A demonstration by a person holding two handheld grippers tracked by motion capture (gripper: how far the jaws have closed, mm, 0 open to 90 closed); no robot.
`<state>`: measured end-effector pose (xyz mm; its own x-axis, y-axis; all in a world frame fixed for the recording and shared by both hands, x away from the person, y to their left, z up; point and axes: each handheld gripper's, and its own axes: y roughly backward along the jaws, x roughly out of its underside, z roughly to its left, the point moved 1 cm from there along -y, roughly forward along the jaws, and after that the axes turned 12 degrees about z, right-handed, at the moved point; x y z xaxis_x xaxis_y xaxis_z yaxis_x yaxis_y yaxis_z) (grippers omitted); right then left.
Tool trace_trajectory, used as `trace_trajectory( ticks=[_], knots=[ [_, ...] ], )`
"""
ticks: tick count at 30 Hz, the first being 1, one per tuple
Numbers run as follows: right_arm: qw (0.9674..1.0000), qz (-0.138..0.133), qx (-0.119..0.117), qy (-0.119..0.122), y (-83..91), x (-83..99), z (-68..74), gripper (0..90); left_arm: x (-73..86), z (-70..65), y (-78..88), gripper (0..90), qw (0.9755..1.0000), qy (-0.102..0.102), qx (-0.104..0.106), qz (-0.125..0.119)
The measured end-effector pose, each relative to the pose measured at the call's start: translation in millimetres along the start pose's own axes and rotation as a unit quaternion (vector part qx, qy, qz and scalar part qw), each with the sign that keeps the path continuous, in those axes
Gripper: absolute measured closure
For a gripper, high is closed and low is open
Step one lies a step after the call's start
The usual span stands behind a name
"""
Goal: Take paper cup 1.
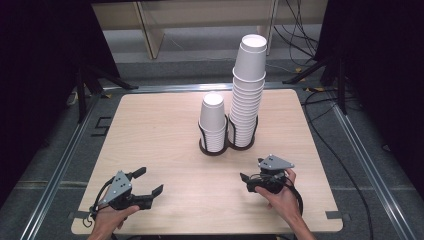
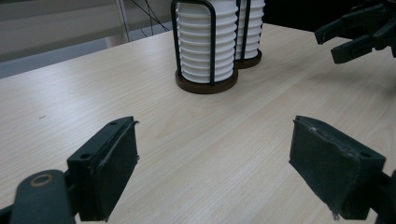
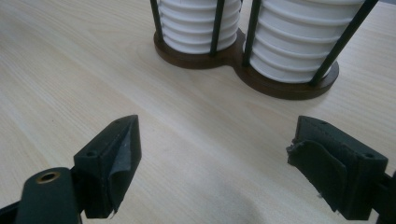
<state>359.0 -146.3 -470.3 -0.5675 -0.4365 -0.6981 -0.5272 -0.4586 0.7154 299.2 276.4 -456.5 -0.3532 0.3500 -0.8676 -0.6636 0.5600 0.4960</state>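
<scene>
Two stacks of white paper cups stand in a dark double wire holder at mid-table: a short stack on the left and a tall, slightly leaning stack on the right. My left gripper rests near the front left corner, held by a hand, its jaws open with nothing between them. The short stack stands ahead of it. My right gripper sits front right of the holder, also open and empty. It faces the holder base from close by.
The light wooden table has rounded corners and a metal frame around it. Cables lie on the floor at the right and back. A wooden shelf unit stands behind. In the left gripper view, my right gripper shows at the upper right.
</scene>
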Motion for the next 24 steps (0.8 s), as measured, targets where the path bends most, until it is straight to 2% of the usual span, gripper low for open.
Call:
trace_trajectory(
  ticks=[3, 4, 5, 8, 9, 10, 11, 12, 14, 15, 16, 19, 20, 21, 23, 24],
  knots=[
    [0.9999, -0.007, 0.009, 0.005, -0.1, -0.3, -1.5, 16.8, 0.0, 0.3, -2.5, 14.9, 0.9999, 0.003, 0.009, -0.014],
    [0.9999, -0.009, 0.007, 0.001, -0.3, -0.4, -1.3, 16.8, 0.0, 0.5, -1.5, 14.9, 0.9999, 0.003, 0.007, -0.011],
    [0.9999, -0.012, -0.003, -0.001, -1.3, -0.8, -1.4, 16.9, -0.6, 0.9, -1.4, 14.9, 0.9996, 0.008, 0.015, -0.021],
    [0.9999, -0.011, 0.001, -0.001, 0.1, -1.5, -1.7, 17.1, -0.8, 0.3, 1.0, 14.9, 0.9998, 0.011, 0.011, -0.013],
    [0.9998, -0.02, 0.009, 0.005, -0.1, -2.5, -2.2, 17.1, -0.8, 0.1, 0.0, 14.9, 0.9997, 0.009, 0.013, -0.02],
    [0.9998, -0.019, 0.006, 0.007, -0.2, -2.8, -2.1, 16.9, -1.1, 0.1, -1.3, 14.9, 0.9995, 0.008, 0.016, -0.028],
    [0.9998, -0.019, 0.006, 0.007, -0.2, -2.8, -2.1, 16.9, -1.3, -0.3, -1.3, 14.9, 0.9994, 0.01, 0.016, -0.029],
    [0.9998, -0.018, 0.006, -0.002, -0.1, -3.5, -1.2, 16.1, -1.1, -0.9, 0.5, 14.9, 0.9997, 0.012, 0.012, -0.018],
    [0.9997, -0.024, 0.004, 0.001, -0.6, -4.3, -2.2, 16.2, -1.5, -1.5, 0.5, 14.9, 0.9998, 0.011, 0.011, -0.015],
    [0.9997, -0.02, -0.009, -0.012, -1.0, -4.7, -1.3, 16.4, -1.7, -1.6, -0.4, 14.9, 0.9997, 0.009, 0.013, -0.017],
    [0.9997, -0.021, -0.009, -0.012, -1.9, -7.8, -1.0, 16.4, -2.1, -1.7, -2.7, 14.9, 0.9994, 0.006, 0.02, -0.029],
    [0.9995, -0.027, -0.009, -0.013, -0.9, -14.4, 0.2, 16.3, -1.8, -2.6, -3.0, 14.9, 0.9994, 0.007, 0.02, -0.027],
    [0.9994, -0.03, -0.011, -0.014, 0.9, -18.5, 1.7, 16.3, -1.3, -3.0, -2.0, 14.9, 0.9997, 0.008, 0.016, -0.019],
    [0.9986, -0.048, -0.018, -0.009, 4.0, -27.8, 3.4, 16.2, -1.2, -2.9, -1.4, 14.9, 0.9999, 0.003, 0.013, -0.009],
    [0.9979, -0.059, -0.026, -0.01, 4.9, -33.2, 4.8, 16.1, -1.2, -3.5, -1.7, 14.9, 0.9999, 0.005, 0.013, -0.009],
    [0.9973, -0.069, -0.024, -0.002, 7.6, -45.1, 6.5, 16.1, -1.5, -4.0, -3.3, 14.9, 0.9997, 0.006, 0.017, -0.017]
  ],
)
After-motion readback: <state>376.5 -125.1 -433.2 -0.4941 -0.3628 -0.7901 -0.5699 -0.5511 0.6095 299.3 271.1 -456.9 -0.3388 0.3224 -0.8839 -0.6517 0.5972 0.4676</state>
